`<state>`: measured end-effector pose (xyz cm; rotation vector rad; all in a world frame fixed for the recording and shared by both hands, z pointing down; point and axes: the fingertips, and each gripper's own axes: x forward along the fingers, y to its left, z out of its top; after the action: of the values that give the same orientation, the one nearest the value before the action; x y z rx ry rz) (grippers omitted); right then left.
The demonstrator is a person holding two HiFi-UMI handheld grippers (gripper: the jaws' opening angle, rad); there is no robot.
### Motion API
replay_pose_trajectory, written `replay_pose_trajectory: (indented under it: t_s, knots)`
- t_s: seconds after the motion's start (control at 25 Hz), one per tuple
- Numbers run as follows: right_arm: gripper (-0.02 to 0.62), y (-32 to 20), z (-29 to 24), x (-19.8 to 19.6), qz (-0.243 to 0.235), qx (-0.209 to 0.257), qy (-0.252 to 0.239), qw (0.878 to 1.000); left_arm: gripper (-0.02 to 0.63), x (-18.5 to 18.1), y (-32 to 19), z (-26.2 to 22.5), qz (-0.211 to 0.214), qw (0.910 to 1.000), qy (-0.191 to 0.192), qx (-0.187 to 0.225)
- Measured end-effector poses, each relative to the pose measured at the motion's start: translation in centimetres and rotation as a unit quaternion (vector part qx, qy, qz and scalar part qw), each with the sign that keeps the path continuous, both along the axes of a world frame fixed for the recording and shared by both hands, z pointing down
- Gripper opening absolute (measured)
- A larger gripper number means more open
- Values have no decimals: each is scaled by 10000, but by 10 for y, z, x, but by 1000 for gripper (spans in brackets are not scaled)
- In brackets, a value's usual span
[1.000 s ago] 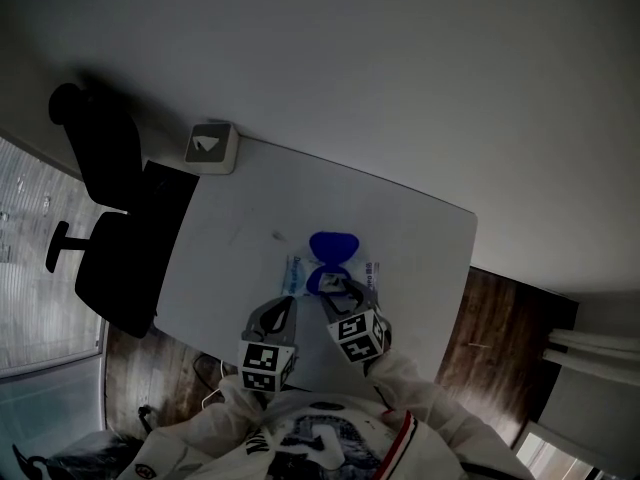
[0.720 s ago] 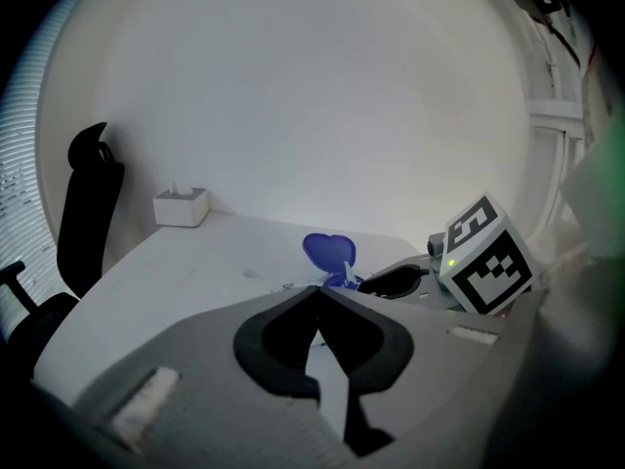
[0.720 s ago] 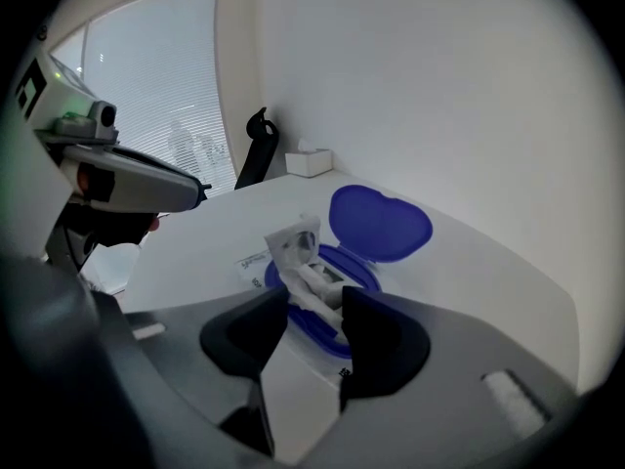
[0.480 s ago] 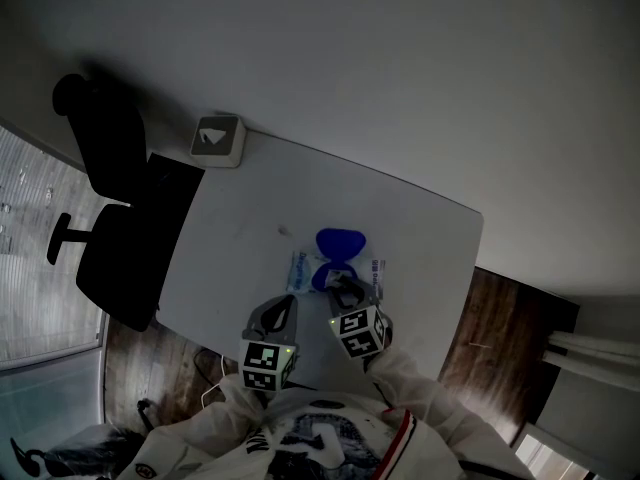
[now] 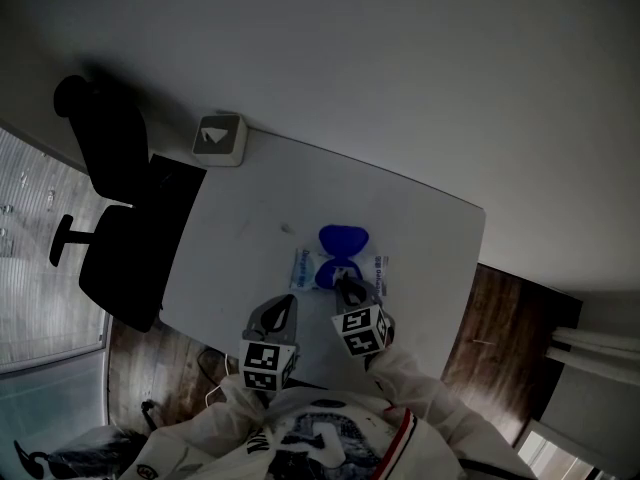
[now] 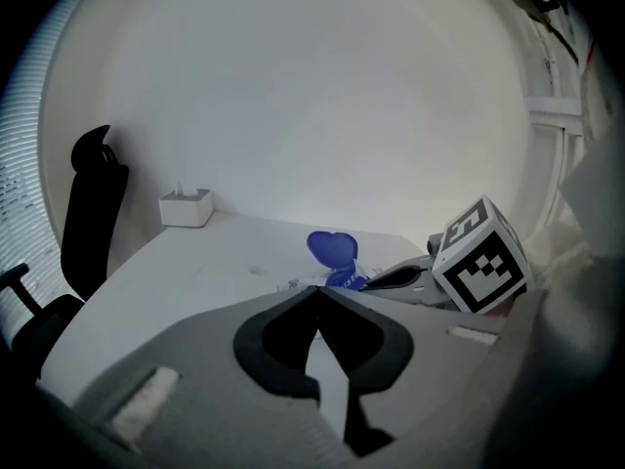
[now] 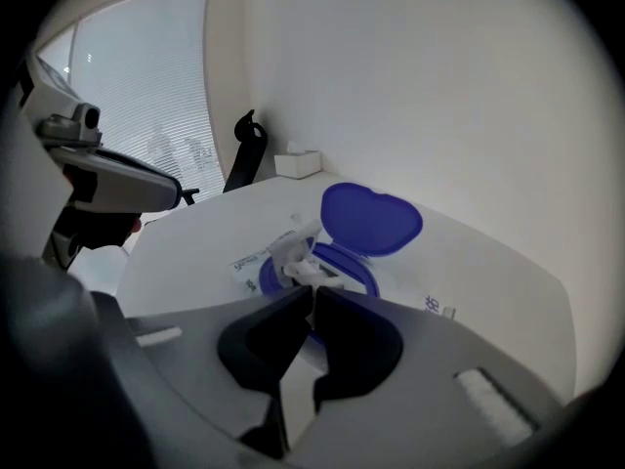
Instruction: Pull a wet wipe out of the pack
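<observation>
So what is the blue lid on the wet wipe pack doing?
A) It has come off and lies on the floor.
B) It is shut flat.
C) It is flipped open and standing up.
C: the blue lid stands flipped up behind the opening of the wet wipe pack, and a white wet wipe pokes out of it.

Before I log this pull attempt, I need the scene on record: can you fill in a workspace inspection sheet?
Surface: white table.
Job's things: wipe pack lying flat, blue lid open; wipe standing out of the opening.
Clutter: white box at the far corner.
Grippers: right gripper has just been closing its fingers, now pinching the wipe; left gripper shut, empty.
Cables: nothing seen on the table.
Surroundings: black chair, window blinds, wood floor.
</observation>
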<state>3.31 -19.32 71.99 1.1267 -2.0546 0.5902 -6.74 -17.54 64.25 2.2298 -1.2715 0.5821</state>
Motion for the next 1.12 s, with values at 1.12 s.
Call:
replay_pose_trajectory:
  t_s: [1.12]
  knots:
    - [15,11,-38,4,570,383,-122,9976,3,-12,14,-15,262,9995,73,175]
